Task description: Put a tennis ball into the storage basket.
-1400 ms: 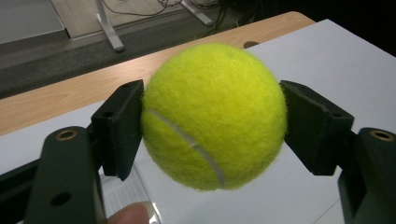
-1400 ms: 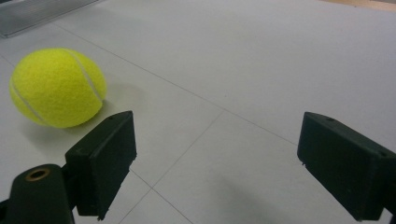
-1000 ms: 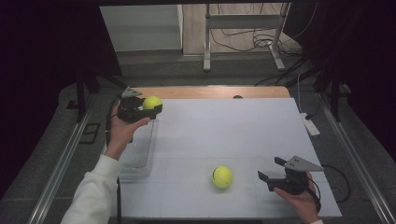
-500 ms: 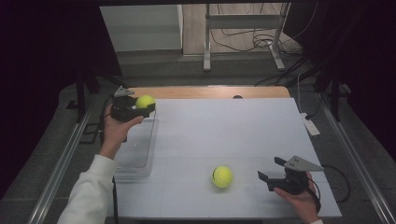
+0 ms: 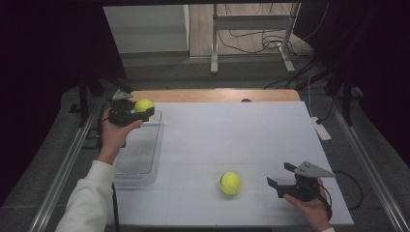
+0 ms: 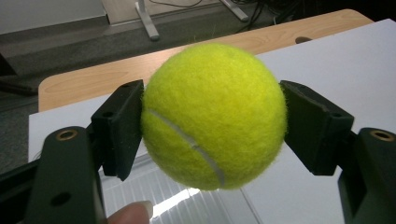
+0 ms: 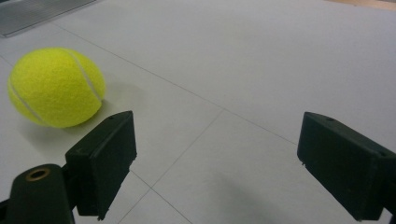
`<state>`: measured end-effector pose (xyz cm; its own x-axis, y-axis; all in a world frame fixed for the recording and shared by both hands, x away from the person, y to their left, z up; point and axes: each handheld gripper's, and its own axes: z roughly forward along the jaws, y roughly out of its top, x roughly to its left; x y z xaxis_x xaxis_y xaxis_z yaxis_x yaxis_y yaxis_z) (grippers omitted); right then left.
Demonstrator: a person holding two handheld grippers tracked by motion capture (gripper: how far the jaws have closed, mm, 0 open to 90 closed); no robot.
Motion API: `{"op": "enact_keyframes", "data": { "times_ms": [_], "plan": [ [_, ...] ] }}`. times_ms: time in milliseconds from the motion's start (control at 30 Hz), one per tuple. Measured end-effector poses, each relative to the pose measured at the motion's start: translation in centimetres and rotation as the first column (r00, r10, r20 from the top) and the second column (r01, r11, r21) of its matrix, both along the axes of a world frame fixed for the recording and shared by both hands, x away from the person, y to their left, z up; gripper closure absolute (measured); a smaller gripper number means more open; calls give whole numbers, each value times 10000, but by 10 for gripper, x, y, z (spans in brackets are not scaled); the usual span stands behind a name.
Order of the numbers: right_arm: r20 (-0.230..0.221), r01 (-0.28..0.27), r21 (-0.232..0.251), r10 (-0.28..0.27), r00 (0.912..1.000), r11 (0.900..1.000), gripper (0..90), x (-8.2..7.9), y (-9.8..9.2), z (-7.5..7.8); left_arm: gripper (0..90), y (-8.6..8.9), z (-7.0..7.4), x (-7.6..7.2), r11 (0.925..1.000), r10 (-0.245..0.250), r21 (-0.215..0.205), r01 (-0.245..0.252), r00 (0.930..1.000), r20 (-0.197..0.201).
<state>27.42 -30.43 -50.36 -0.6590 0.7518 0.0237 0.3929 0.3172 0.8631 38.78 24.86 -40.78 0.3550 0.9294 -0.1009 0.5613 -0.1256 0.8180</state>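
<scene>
Tennis ball [image 5: 144, 105] in the left gripper [image 5: 140, 110] hangs at the far left of the scene, above the far end of a clear plastic bin [image 5: 138, 154]. Largest of all is the tabletop [image 5: 232, 140], covered by a white sheet with a strip of bare wood along its far edge. The bin lies along the tabletop's left side, long and shallow — its ribbed floor shows under the ball in the left gripper view. The person's left hand [image 5: 113, 137], in a white sleeve, carries the left gripper, whose jaws are clamped on the ball from both sides, pads pressed into the felt. The right gripper [image 5: 279, 180] rests low at the near right in the right hand [image 5: 312, 208] — its jaws stand wide apart with nothing between them. A second tennis ball [image 5: 230, 183] lies on the sheet just left of those jaws, apart from them.
</scene>
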Motion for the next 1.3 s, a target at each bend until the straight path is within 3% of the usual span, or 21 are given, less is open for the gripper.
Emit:
{"op": "enact_keyframes", "data": {
  "times_ms": [767,1300],
  "plan": [
    [-33,-2,-23,2,10000,10000,121,0,1,0,275,21,-7,2,9978,656,126,-653,9975,-274],
    [-50,7,-25,-7,10000,10000,120,0,1,0,275,36,-13,9,9926,1190,323,-1172,9908,-639]
  ]
}}
